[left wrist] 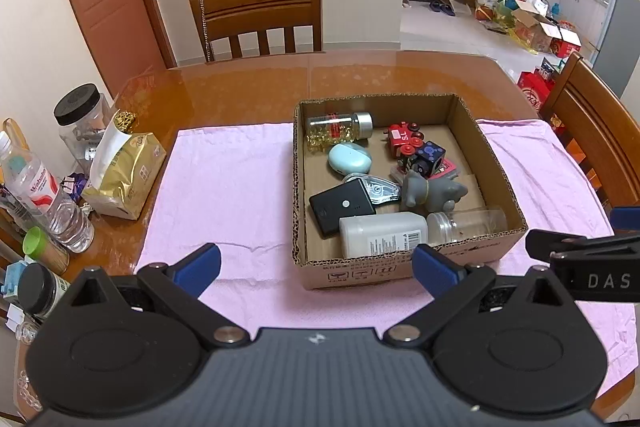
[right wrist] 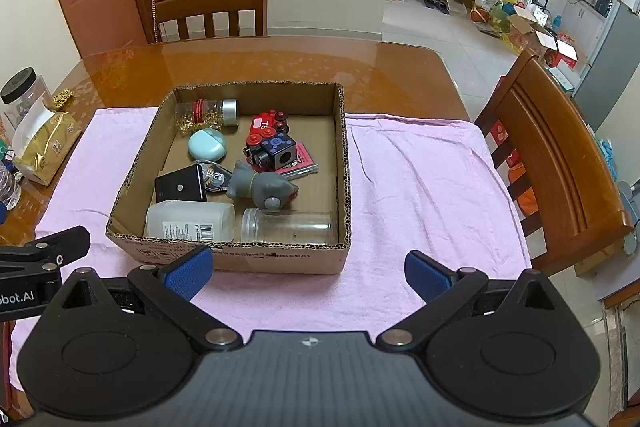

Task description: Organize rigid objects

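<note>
With both sets of jaws apart and empty, grip the clear jar [right wrist: 294,227] mid-body; it is light, rigid, slippery, and lies inside the cardboard box [right wrist: 280,261].

Two matching black hand-held grippers

Left gripper [left wrist: 316,265] and right gripper [right wrist: 308,269]: blue finger pads [left wrist: 198,269], silver pivot screws [left wrist: 229,334], round black hubs.

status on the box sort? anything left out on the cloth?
Looks done or nearly so: cardboard box holds the toy train, grey figure, white bottle, clear jar and the rest. In hand: nothing; left tongs and right tongs hang open. Left: no loose item visible on the pink cloth.
</note>
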{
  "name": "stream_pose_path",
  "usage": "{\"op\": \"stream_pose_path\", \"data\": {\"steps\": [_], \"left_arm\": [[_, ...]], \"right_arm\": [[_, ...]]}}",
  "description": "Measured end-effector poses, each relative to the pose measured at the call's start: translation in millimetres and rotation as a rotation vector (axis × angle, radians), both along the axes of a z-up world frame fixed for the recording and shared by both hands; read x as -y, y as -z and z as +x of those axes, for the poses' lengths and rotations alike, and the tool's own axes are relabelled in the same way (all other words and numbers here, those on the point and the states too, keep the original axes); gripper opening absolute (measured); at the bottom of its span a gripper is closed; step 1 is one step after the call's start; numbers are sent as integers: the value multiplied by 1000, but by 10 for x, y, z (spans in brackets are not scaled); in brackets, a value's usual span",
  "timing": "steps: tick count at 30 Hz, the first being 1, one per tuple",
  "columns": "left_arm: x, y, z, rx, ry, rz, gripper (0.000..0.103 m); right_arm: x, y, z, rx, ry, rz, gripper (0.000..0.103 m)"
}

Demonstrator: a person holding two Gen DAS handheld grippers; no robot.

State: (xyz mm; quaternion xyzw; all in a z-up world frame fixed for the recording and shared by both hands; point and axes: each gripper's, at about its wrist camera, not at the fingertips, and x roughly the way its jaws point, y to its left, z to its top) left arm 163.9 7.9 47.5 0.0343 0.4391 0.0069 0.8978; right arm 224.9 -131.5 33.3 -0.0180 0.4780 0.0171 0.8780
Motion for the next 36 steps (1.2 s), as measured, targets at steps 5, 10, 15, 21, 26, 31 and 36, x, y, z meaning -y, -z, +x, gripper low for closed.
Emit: {"op": "stream_pose_path", "data": {"steps": [5,10,15,21,26,31,36], "left_arm": [[-1,-12,1,0,1,2,101],[-3,-17,-1,-1,1,6,101],[-2,-19,-1,-2,2,7,101],[-5,-17,6,-2,2,7,101],[-4,-14,2,-3,4,8,101],[0,-19,-3,-2,5,10,101],[14,-28,-4,-2,5,13,101]], "right_arm": [[-5,1,7,-2,0,0,103],[-18,-8,13,-1,3,1,103],[-16,-13,9,-1,4,4,103],[-17,-15,2,-2,1,4,103],[-18,-17,-9,-2,-2,10,103],[-19,-17,-18,0,-2,10,103],[-21,-18,-17,0,-2,9,103]]}}
